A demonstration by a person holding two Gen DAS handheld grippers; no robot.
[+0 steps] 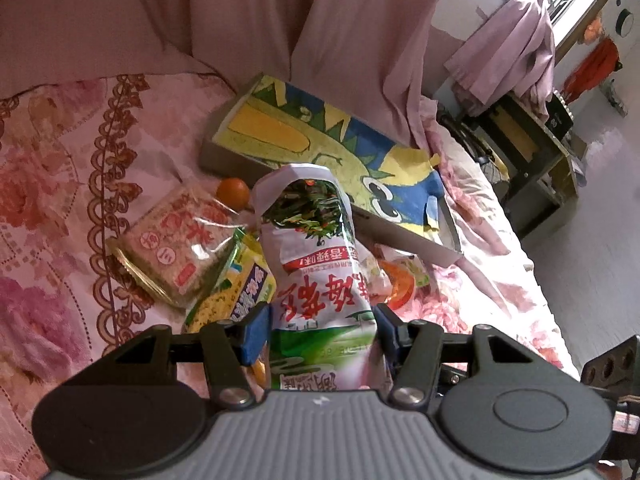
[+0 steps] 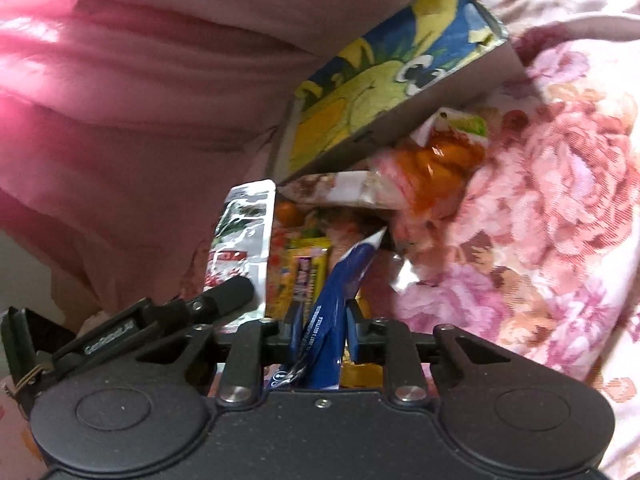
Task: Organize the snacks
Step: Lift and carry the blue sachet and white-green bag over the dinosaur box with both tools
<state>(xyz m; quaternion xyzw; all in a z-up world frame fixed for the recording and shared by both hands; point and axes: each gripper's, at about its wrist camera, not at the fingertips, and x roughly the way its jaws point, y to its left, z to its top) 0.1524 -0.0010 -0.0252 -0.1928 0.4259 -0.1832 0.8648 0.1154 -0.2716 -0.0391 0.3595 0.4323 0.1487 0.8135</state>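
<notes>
Right between the blue pads of the left gripper [image 1: 320, 330] stands a tall white bag [image 1: 316, 264], and both pads press on its lower sides, so the jaws are clamped on it. The bag is upright and bulging; it bears a photo of green vegetables near its top, a red band below that, large red characters across its middle and a green landscape at its foot. Just to the left of these jaws lies a yellow packet [image 1: 234, 294] with blue lettering, partly under the bag. Further left sits a clear-wrapped brown cake [image 1: 176, 236] with red print, its near corner resting over a gold lid [image 1: 136, 276]. Beyond it, an orange fruit [image 1: 233, 192] lies by the bag's top. To the right of the jaws an orange packet [image 1: 396, 280] shows behind the bag. Further ahead lies a flat cardboard box [image 1: 320, 136] printed with a yellow and green cartoon on blue. Everything rests on a flowered bedspread [image 1: 52, 184], with pink curtains [image 1: 240, 20] behind.

Likewise, the right gripper [image 2: 320, 330] has its jaws close together, pinching a slim blue wrapper [image 2: 340, 280] that points forward to a white tip. Left of these jaws the white bag appears edge-on, held by the other gripper.
</notes>
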